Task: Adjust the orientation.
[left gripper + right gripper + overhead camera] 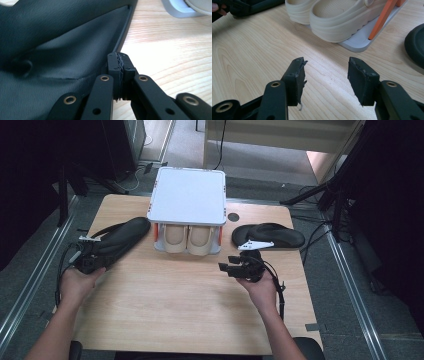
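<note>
A black slipper (125, 235) lies at the table's left, beside a white two-tier rack (187, 195). My left gripper (92, 254) rests at its near end. In the left gripper view the gripper (120, 62) is shut, pads pressed together against the slipper's (50, 50) rim, with nothing seen between them. A second black slipper (270, 235) lies right of the rack. My right gripper (229, 265) hovers in front of it, open and empty (327, 72). A pair of cream clogs (187, 237) sits on the rack's lower shelf, seen close in the right gripper view (337, 17).
The wooden table (175, 310) has bare room across its near half. The rack's grey base (359, 41) and orange posts (384, 15) stand just beyond my right jaws. The right slipper's toe (415, 42) lies off to the side. Dark stands and cables ring the table.
</note>
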The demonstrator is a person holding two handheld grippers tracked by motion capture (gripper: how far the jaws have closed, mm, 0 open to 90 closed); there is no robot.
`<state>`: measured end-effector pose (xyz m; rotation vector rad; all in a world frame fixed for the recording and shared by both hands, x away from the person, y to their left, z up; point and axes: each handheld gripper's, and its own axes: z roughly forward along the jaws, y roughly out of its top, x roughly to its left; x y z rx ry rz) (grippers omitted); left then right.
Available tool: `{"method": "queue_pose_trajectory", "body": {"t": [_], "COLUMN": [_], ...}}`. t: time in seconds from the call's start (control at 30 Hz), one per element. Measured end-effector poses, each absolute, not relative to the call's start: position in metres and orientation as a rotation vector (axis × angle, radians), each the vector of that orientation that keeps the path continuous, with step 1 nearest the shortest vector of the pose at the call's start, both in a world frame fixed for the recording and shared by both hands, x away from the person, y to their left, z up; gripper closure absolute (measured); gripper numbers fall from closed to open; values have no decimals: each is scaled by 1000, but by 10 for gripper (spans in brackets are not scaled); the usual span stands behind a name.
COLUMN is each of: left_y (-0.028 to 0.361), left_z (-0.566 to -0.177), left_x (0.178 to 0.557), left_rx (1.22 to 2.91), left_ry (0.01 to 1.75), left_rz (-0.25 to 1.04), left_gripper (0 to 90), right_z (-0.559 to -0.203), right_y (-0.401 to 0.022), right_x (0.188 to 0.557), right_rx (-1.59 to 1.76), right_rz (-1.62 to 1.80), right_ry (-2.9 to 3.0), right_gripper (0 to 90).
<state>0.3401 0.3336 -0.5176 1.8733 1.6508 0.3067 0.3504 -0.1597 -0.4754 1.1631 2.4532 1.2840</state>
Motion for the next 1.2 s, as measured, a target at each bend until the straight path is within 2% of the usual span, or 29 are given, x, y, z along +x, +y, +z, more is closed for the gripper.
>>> {"method": "queue_pose_trajectory", "body": {"t": [0.77,0.93,1.2], "left_y": [385,382,354], "left_z": [-522,-518,-496], "left_x": [367,369,380], "left_rx": [1740,1744,1795], "left_ry": [1737,1745,1638], "left_rz": [379,371,362], "left_gripper": [898,898,897], "right_z": [-479,-479,-478], "right_y": [-158,-159,-162], "right_x": [352,350,348], "right_rx": [1163,1172,1187], "right_rz": [1265,1263,1263], "right_ry": [2465,2460,2450], "right_gripper": [486,486,485]}}
